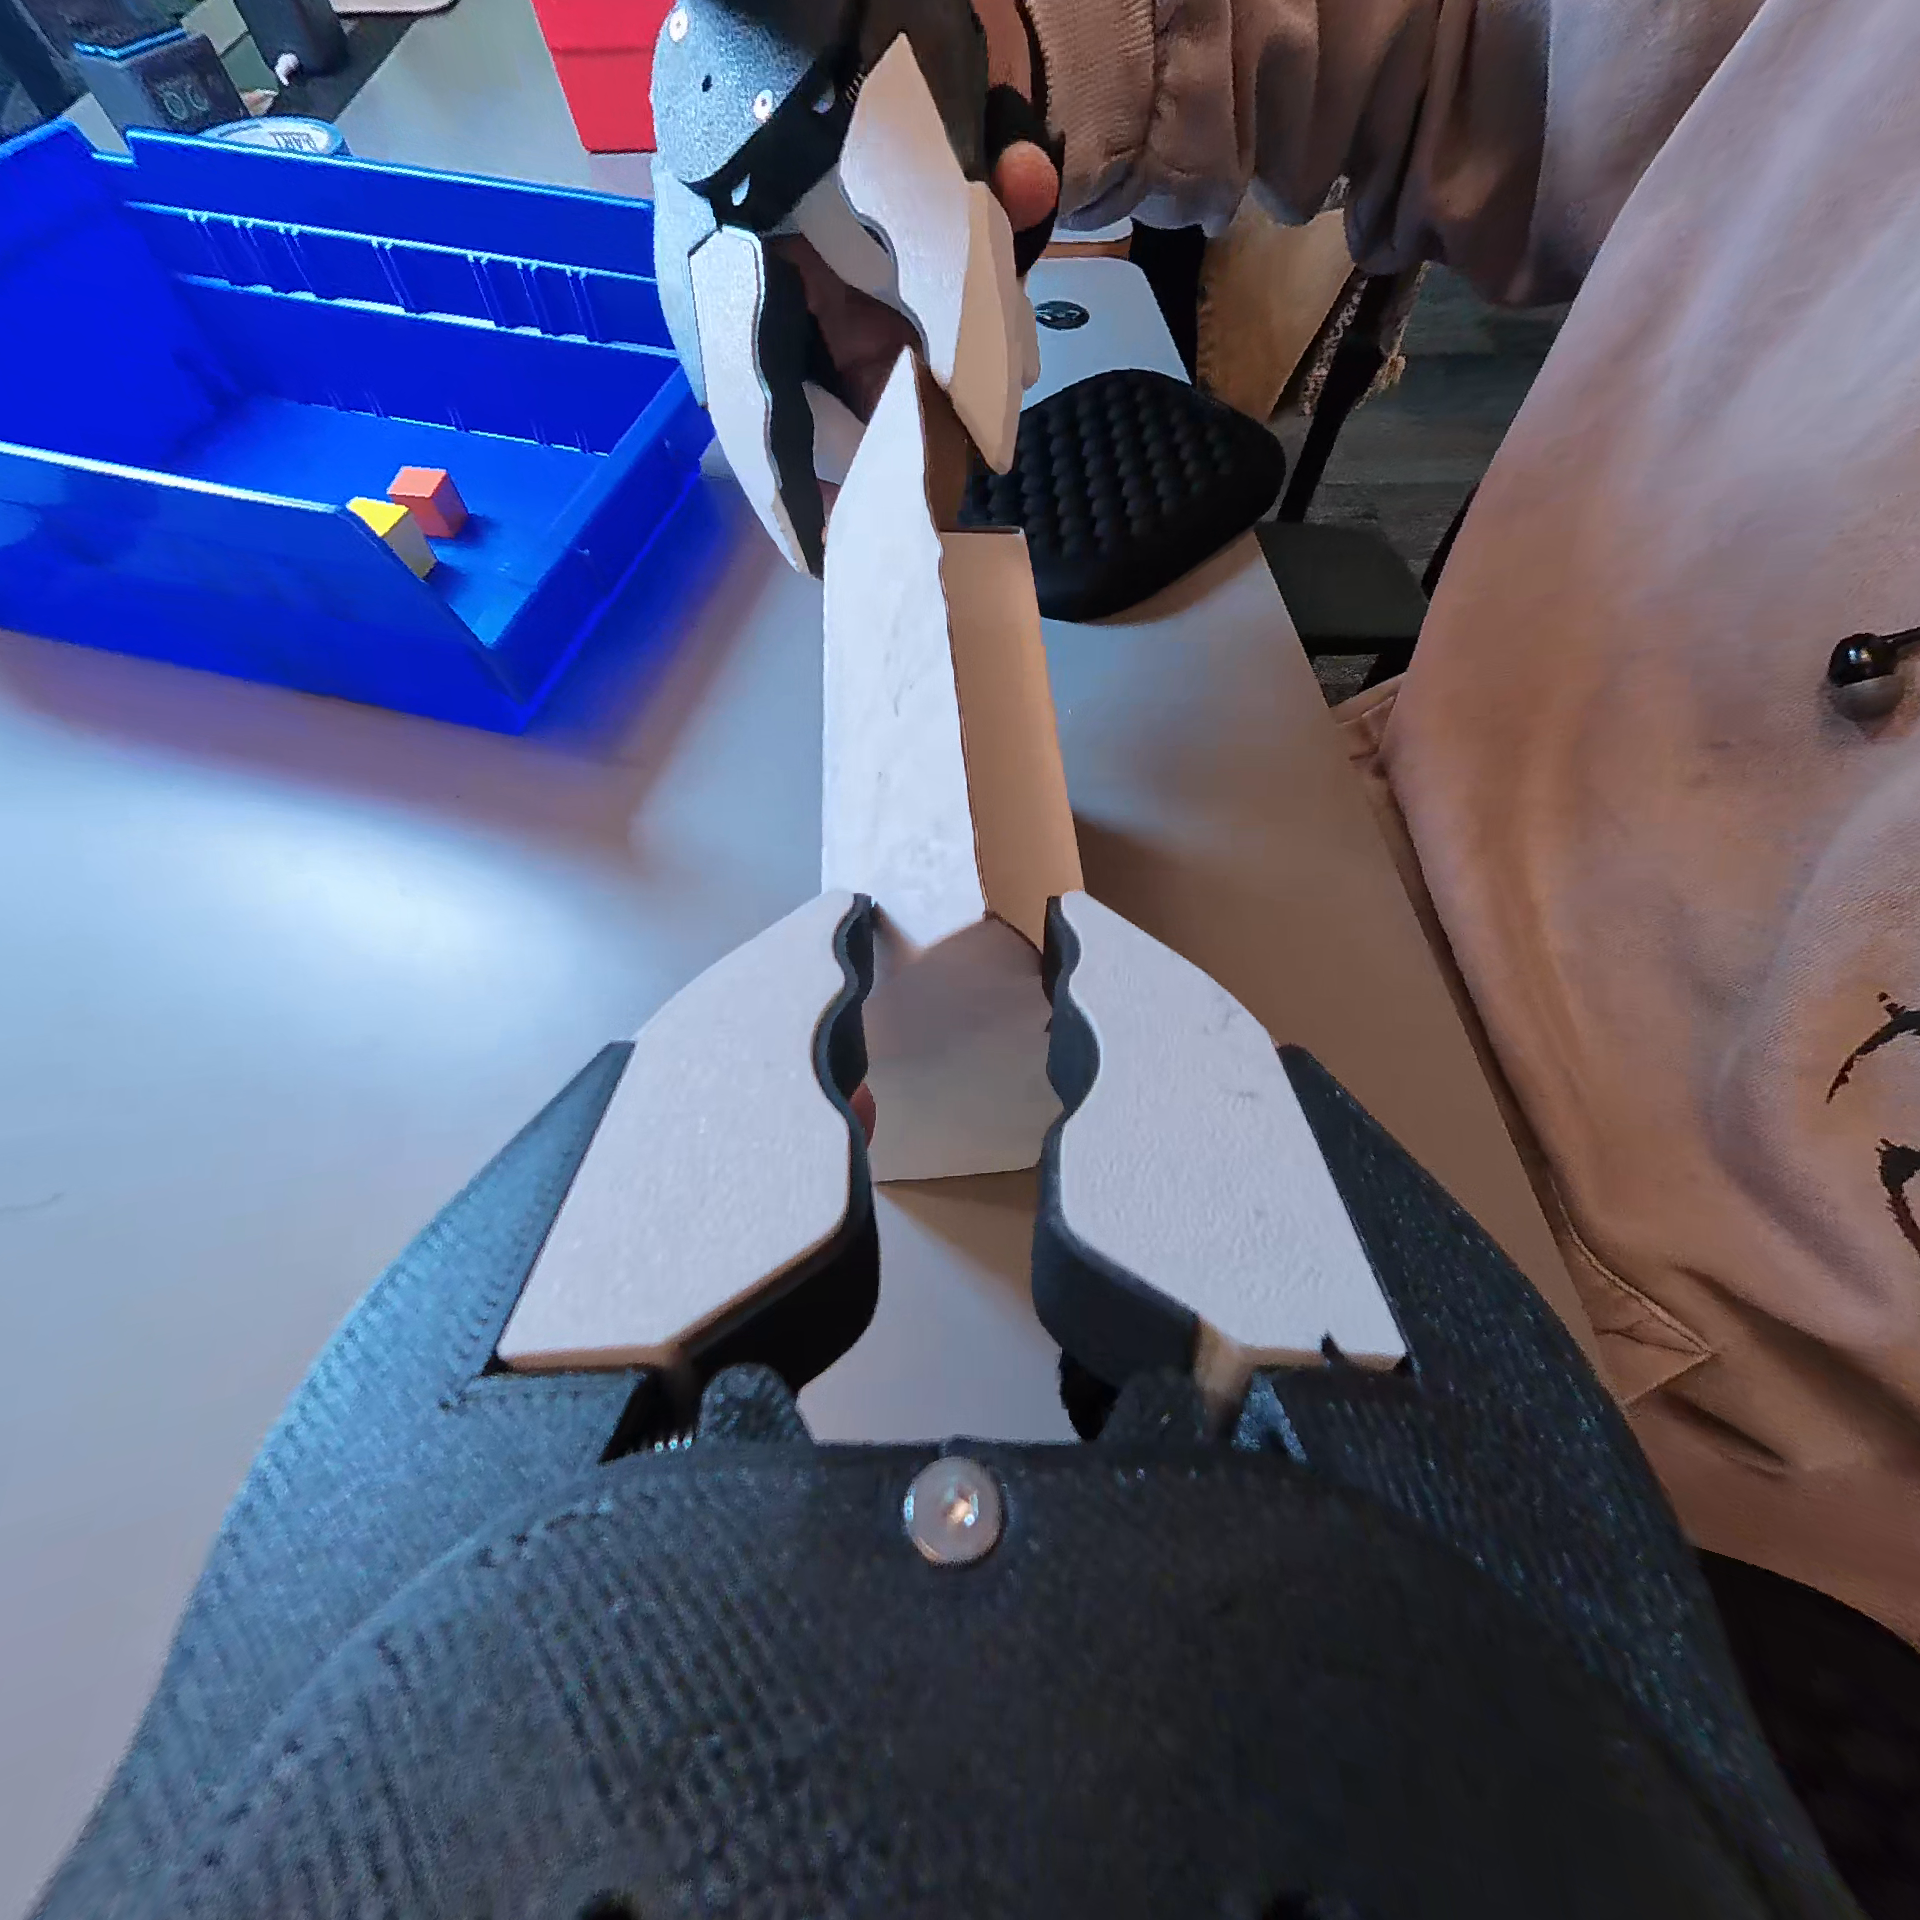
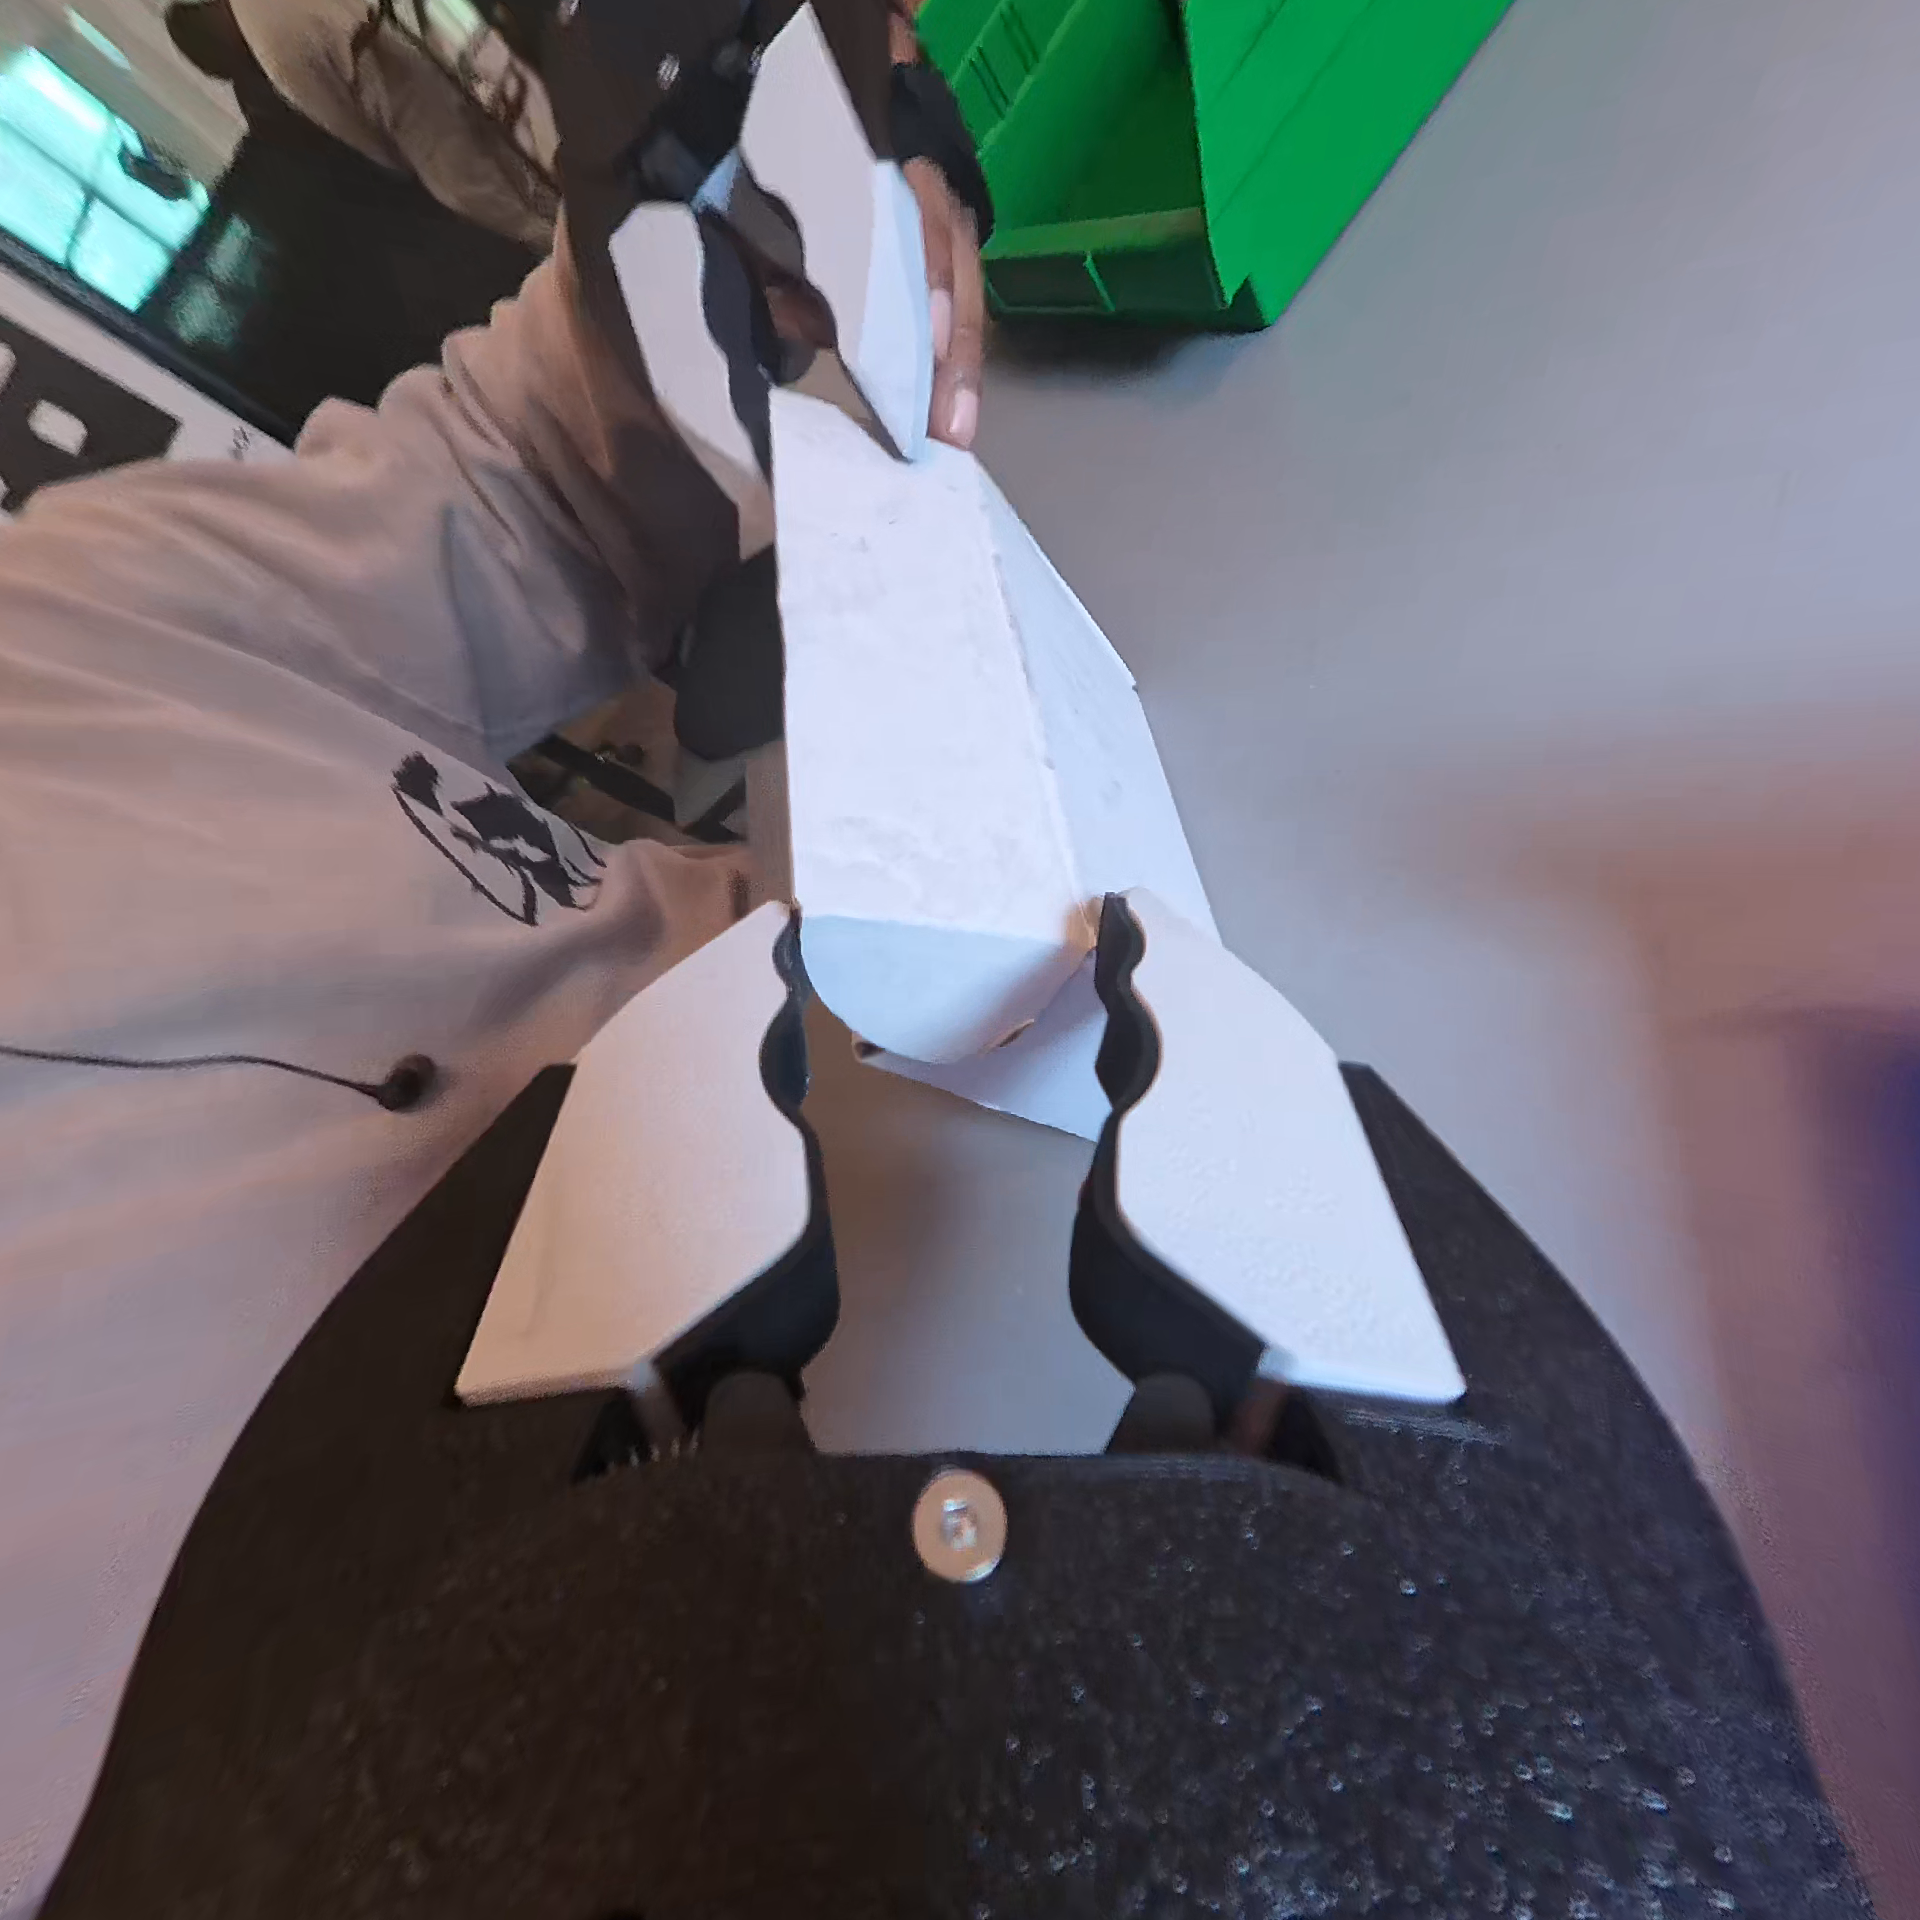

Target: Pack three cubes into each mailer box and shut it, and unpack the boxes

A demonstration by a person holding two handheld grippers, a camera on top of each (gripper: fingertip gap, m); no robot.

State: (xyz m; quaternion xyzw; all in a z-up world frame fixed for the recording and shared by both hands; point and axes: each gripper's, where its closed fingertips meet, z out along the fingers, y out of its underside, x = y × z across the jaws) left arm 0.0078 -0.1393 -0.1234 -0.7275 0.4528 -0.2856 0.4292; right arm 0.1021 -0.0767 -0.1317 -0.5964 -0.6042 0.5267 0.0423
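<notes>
Left gripper [image 1: 956,1029] on mailer box [image 1: 899,727], blue bin [image 1: 312,623] left view only

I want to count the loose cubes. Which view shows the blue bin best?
The left wrist view: the blue bin lies open, with an orange cube and a yellow cube inside. The right wrist view shows none of it.

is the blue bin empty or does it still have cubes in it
Not empty: the blue bin holds two cubes in its near compartment, a red cube and a yellow cube.
</notes>
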